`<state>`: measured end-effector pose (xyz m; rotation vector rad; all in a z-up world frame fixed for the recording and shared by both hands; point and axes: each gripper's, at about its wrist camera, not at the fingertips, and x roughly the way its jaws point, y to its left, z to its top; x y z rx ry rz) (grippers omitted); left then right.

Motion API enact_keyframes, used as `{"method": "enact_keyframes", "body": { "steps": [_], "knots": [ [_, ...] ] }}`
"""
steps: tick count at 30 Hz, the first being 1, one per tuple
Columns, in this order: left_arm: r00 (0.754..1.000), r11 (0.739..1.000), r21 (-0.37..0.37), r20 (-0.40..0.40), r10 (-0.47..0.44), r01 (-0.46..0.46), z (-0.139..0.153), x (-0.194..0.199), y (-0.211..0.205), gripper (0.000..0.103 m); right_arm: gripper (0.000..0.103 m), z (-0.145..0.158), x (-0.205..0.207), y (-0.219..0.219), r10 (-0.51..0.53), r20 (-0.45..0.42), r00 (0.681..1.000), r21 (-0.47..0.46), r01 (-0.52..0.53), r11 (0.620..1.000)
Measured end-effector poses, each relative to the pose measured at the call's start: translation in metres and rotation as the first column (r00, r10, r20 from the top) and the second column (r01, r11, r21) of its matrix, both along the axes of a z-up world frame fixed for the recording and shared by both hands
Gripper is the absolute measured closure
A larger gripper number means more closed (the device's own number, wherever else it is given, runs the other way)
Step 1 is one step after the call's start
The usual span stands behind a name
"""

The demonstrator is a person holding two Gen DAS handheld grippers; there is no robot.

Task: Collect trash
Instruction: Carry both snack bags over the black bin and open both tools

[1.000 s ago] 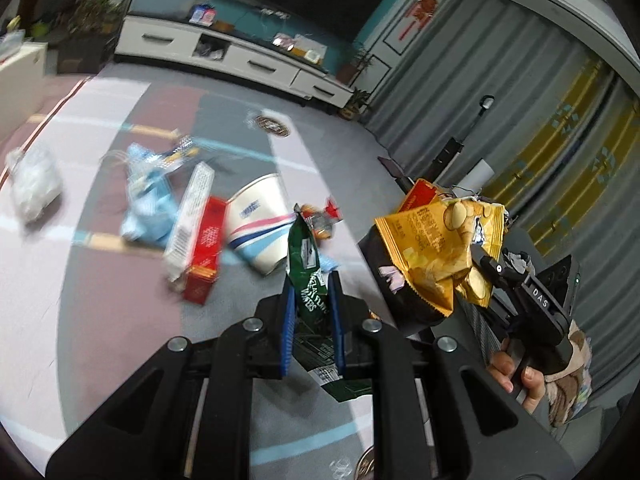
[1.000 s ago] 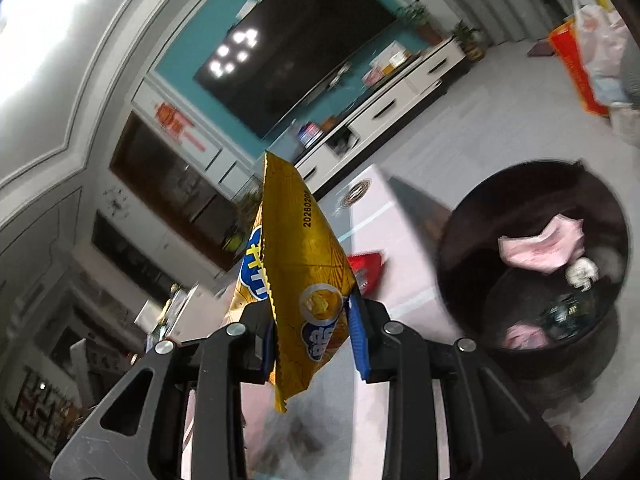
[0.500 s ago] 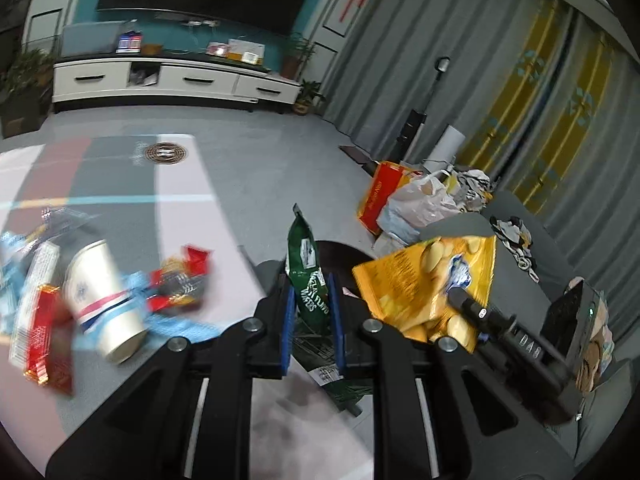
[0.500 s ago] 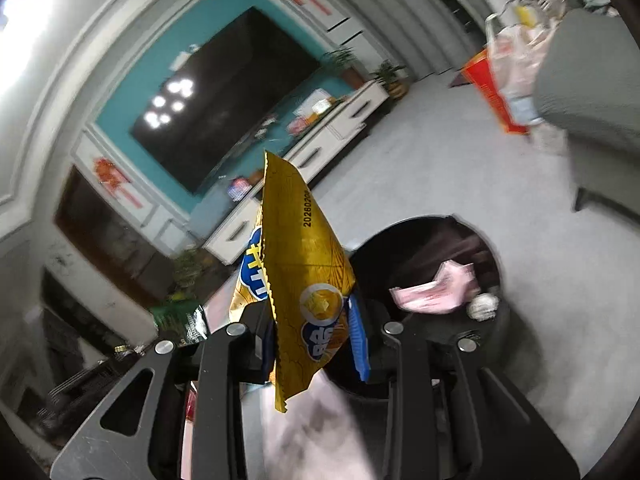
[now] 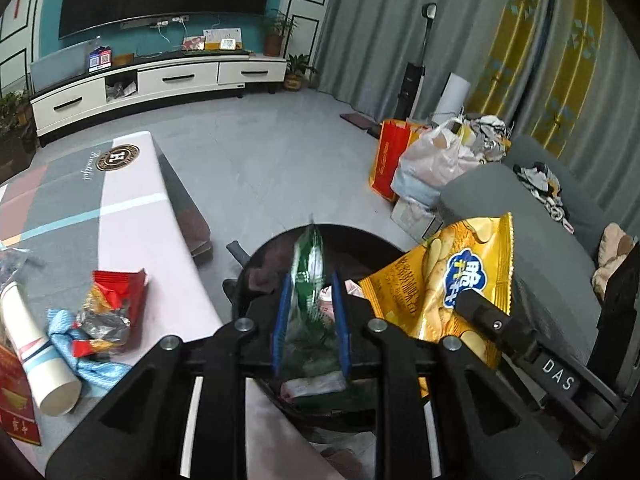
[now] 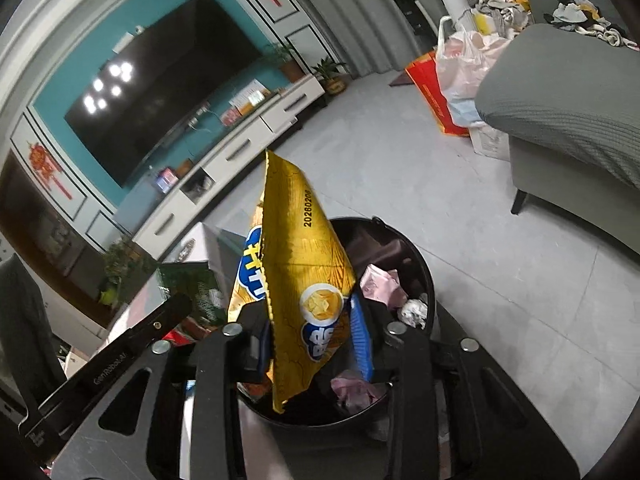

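Left wrist: left gripper jaws have just been opening. The green wrapper sits loose between them, blurred, above the black bin. Gap shows on both sides, so it looks released.
Risk: the light wrapper could drift or catch the near rim and land on the table.
More trash is left on the table: paper cup, red wrapper, blue wrapper.

Right wrist: right gripper jaws have just been opening too. The yellow chip bag stands upright between them, over the bin's near edge; the right pad is clear, the left side hidden.
Risk: the tall bag could tip outward and miss.
The bin holds pink crumpled paper and a white wad.
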<state>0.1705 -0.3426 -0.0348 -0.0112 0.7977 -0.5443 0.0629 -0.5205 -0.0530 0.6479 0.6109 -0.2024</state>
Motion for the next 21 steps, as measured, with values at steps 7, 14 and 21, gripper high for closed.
{"method": "enact_keyframes", "body": {
  "steps": [7, 14, 21],
  "knots": [
    [1.0, 1.0, 0.011, 0.026, -0.017, 0.017, 0.0, -0.007, -0.003, 0.04, 0.042, -0.013, 0.002, -0.009, -0.025, -0.057, 0.998, 0.075, 0.029, 0.997],
    [0.999, 1.0, -0.004, 0.05, -0.009, 0.009, 0.006, -0.026, 0.021, 0.027, 0.041, -0.012, -0.003, -0.005, -0.024, -0.061, 0.998, 0.101, 0.03, 0.994],
    [0.997, 1.0, 0.002, 0.075, 0.004, -0.004, 0.01, -0.054, 0.057, 0.006, 0.041, -0.005, 0.004, 0.014, 0.025, -0.056, 0.998, 0.085, -0.02, 0.996]
  ]
}}
